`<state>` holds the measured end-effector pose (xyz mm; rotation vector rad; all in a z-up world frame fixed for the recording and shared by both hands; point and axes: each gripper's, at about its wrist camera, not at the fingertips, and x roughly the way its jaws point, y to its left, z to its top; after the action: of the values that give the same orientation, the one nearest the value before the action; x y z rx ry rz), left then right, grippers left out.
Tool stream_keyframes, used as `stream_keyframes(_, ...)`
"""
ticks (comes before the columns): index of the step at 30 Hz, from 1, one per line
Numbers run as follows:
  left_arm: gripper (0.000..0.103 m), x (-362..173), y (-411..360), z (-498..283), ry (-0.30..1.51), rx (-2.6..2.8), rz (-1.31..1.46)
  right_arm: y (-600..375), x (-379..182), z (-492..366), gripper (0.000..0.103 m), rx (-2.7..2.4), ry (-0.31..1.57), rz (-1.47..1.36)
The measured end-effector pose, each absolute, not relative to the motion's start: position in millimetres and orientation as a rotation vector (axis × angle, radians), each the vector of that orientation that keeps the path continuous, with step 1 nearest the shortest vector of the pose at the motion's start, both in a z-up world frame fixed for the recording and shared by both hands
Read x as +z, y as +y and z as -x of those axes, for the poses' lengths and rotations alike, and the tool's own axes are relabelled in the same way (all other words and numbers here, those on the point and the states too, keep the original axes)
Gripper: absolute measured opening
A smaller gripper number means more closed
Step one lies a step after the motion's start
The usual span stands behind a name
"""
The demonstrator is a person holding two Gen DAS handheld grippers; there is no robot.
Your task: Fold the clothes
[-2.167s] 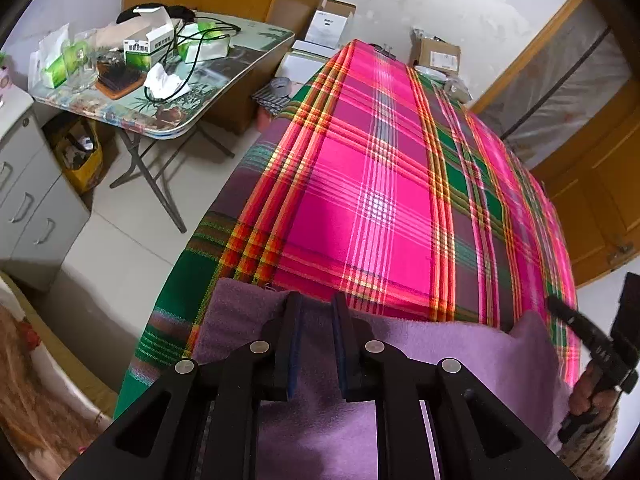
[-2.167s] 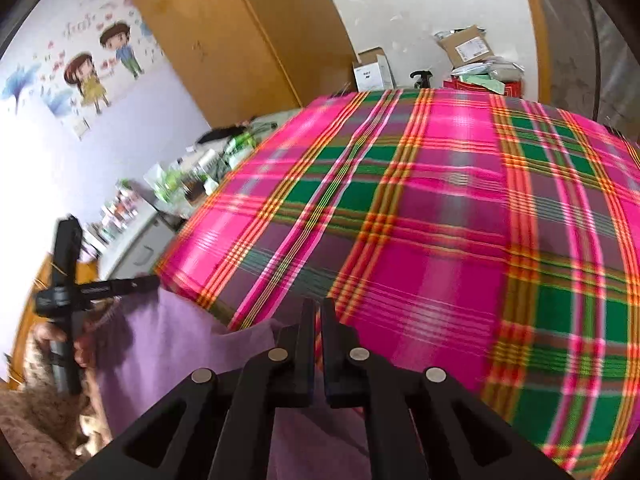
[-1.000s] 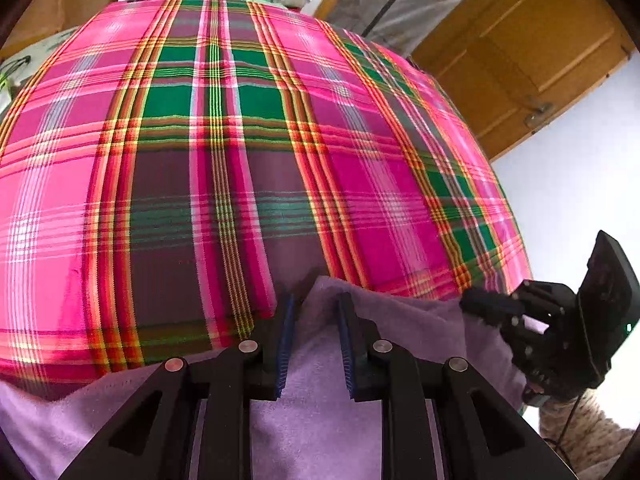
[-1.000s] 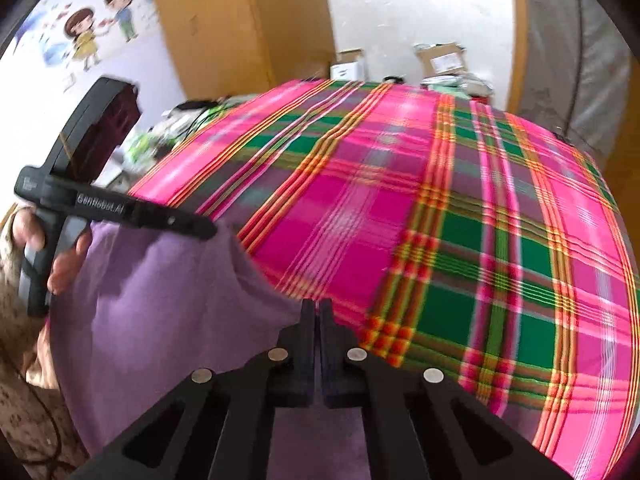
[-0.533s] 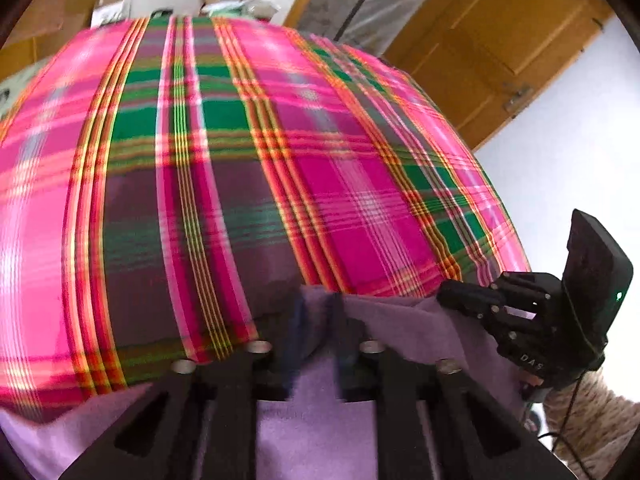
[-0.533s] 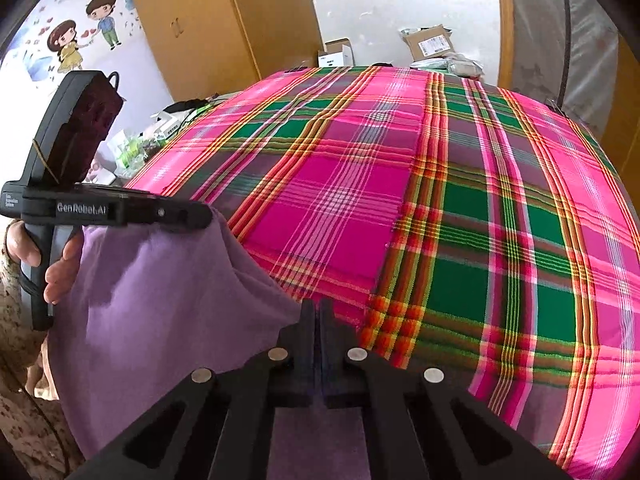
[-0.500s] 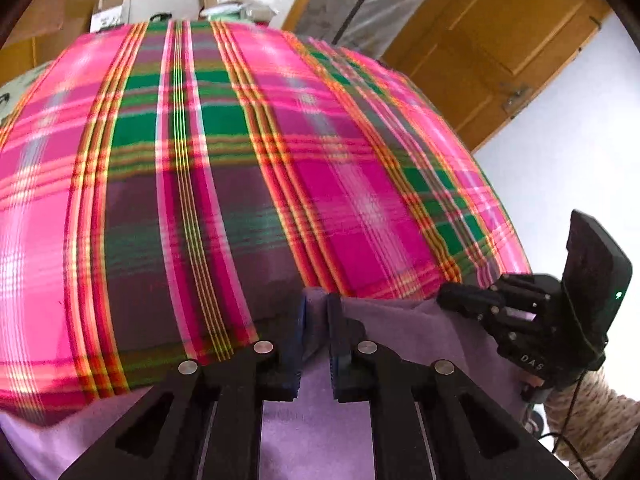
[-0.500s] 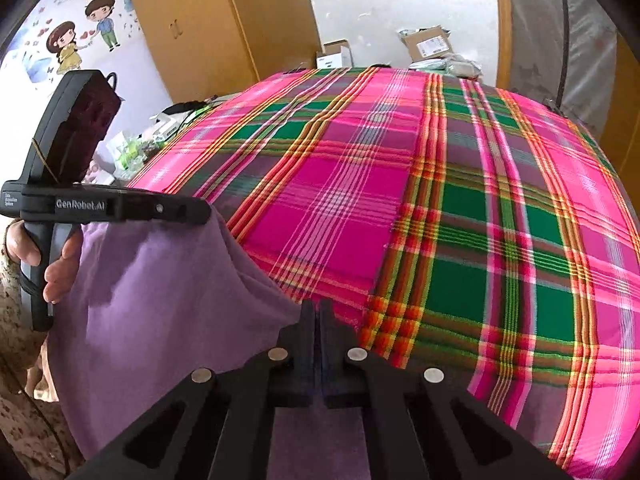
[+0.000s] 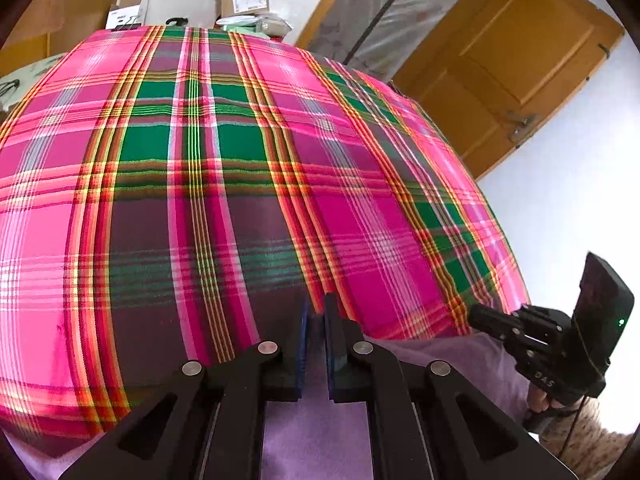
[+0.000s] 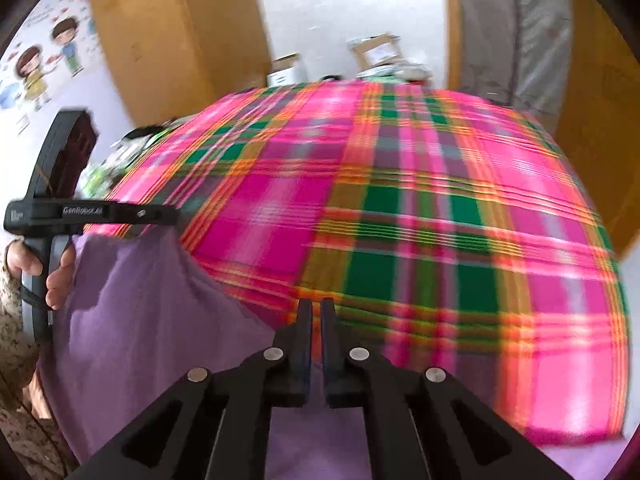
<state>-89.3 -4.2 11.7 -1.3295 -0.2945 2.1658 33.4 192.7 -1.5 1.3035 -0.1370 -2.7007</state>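
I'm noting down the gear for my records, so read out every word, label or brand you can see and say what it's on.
"GenRobot.AI", roughly, slightly blurred: white lettering on the side of the left hand-held gripper.
"DAS": small raised letters on the body of the right hand-held gripper.
Shipping labels on the cardboard boxes behind the plaid-covered bed: too small to read.

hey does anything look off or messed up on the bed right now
Nothing stands out. The plaid cover lies flat and smooth, with no spill or tear visible. The purple garment hangs at the near edge, pinched by the left gripper and right gripper. The right view is motion-blurred.
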Motion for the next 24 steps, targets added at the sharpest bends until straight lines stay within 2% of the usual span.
stream_keyframes(4,0.007,14.1,-7.6,90.0,-0.329,2.162,1.331,207.7,2.0,-59.6,0.016,-2.748,-0.197,-1.294)
stream_keyframes(8,0.009,23.4,-19.2,82.3,-0.350,2.190,1.318,208.5,-11.0,-75.0,0.019,-2.810,-0.092,-1.392)
stream_keyframes(11,0.012,29.4,-32.3,73.4,-0.371,2.217,1.314,212.1,-17.4,-77.7,0.023,-2.883,-0.106,-1.455)
stream_keyframes(14,0.012,32.5,-50.4,57.6,-0.376,2.268,1.325,203.9,-7.6,-87.0,0.025,-2.901,-0.114,-1.386)
stream_keyframes(16,0.017,32.8,-65.7,43.9,-0.385,2.302,1.337,192.3,-1.8,-93.5,0.029,-2.885,-0.096,-1.329)
stream_keyframes(24,0.017,20.7,-131.1,-11.0,-0.465,2.426,1.386,126.1,-15.1,-109.4,0.029,-2.745,0.023,-1.304)
